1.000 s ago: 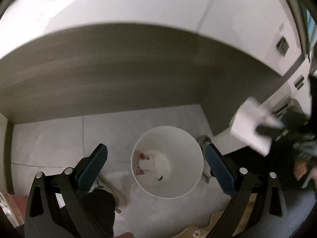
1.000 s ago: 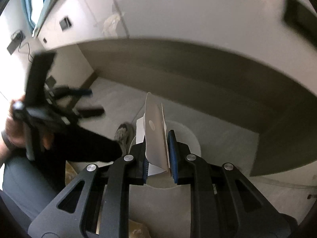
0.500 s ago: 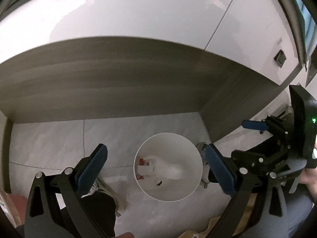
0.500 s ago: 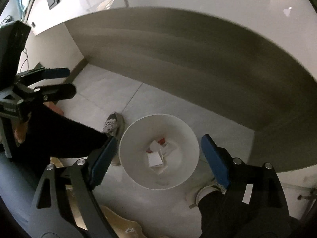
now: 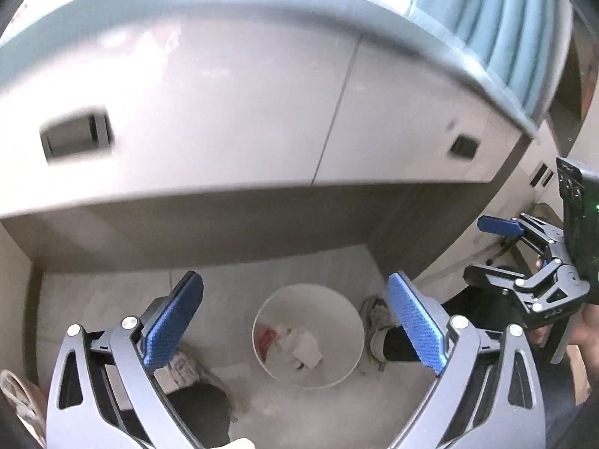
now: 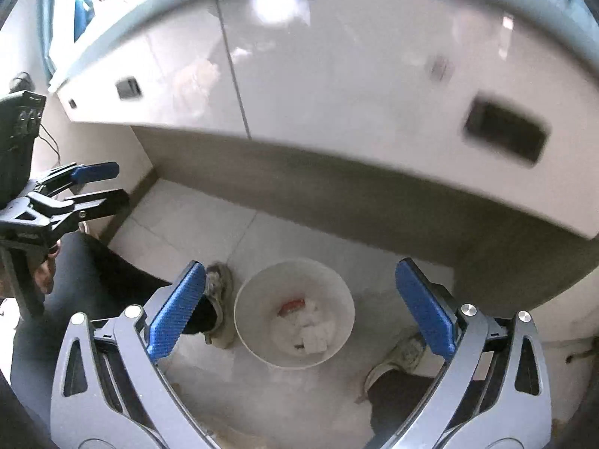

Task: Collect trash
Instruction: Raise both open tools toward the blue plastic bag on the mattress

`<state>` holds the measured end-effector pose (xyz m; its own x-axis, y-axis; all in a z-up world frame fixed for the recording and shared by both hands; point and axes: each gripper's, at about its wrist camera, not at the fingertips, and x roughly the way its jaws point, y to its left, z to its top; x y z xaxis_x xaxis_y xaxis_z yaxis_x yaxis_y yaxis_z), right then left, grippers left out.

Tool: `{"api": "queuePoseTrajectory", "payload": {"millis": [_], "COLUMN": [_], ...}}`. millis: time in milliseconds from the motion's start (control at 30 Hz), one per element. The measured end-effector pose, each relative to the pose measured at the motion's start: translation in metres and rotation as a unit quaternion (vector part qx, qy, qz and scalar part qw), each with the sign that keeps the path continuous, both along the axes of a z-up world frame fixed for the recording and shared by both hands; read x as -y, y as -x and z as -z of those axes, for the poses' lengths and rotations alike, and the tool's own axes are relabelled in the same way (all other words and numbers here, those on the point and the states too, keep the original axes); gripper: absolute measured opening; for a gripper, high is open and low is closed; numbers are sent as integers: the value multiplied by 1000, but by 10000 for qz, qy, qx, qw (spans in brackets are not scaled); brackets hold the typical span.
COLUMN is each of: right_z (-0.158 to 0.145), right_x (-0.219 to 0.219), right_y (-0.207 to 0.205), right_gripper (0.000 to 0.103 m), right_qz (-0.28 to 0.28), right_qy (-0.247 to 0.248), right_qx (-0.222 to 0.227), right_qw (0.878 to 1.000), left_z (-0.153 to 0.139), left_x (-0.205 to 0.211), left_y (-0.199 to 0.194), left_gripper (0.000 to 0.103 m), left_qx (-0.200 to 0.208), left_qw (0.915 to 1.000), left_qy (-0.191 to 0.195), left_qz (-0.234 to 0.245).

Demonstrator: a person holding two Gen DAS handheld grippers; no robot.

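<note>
Right claw (image 6: 299,318) released — its blue pads have just been opening and nothing sits between them now. Left claw (image 5: 295,323) also spread wide, empty. Both hang above the white bin (image 6: 239,321), which shows below and between the fingers in each wrist view.

Trash is in the bin: white paper pieces (image 6: 316,331) bunched at the bottom, a red scrap (image 6: 292,305) just behind them. Same pile seen from the left claw — white paper (image 5: 305,344), red scrap (image 5: 267,336) to its left.

Handling, judged: paper looks light, soft, crumples easily, not fragile. Thin flat bits would be hard to pinch off a floor; best taken at a raised fold or edge, pads across the thin side. Light grip should be enough — main risk is it slipping out or fluttering off when let go high above the bin.

Bin stands on the pale tiled floor (image 6: 179,224) under a cabinet (image 6: 337,75). A person's shoes flank the bin: one (image 6: 219,299) touching or just beside its left rim, the other (image 6: 400,359) near the right pad.

No further loose trash visible near either claw.
</note>
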<state>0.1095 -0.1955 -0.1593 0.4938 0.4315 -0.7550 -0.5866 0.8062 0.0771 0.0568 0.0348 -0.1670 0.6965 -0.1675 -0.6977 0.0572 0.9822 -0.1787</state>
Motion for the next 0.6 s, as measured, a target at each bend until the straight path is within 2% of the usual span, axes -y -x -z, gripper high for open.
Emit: {"api": "queuePoseTrajectory", "payload": {"millis": [267, 467, 600], "right_z": [-119, -171, -184], "right_x": [21, 32, 32], "right_y": [16, -22, -54], "right_gripper": [98, 98, 98], "right_qz": [75, 414, 490], "right_qy": [-440, -495, -456], "right_qx": [1158, 1531, 1496], "right_qw": [9923, 9861, 9865], "left_z": [-95, -153, -180], "left_x": [18, 33, 39], "left_y": [1, -43, -86], "left_gripper": [97, 97, 97], "left_qx": [805, 1147, 1183], "left_qw": [9964, 9927, 9920], "left_qy": [-242, -378, -419], "left_qz": [41, 61, 130]}}
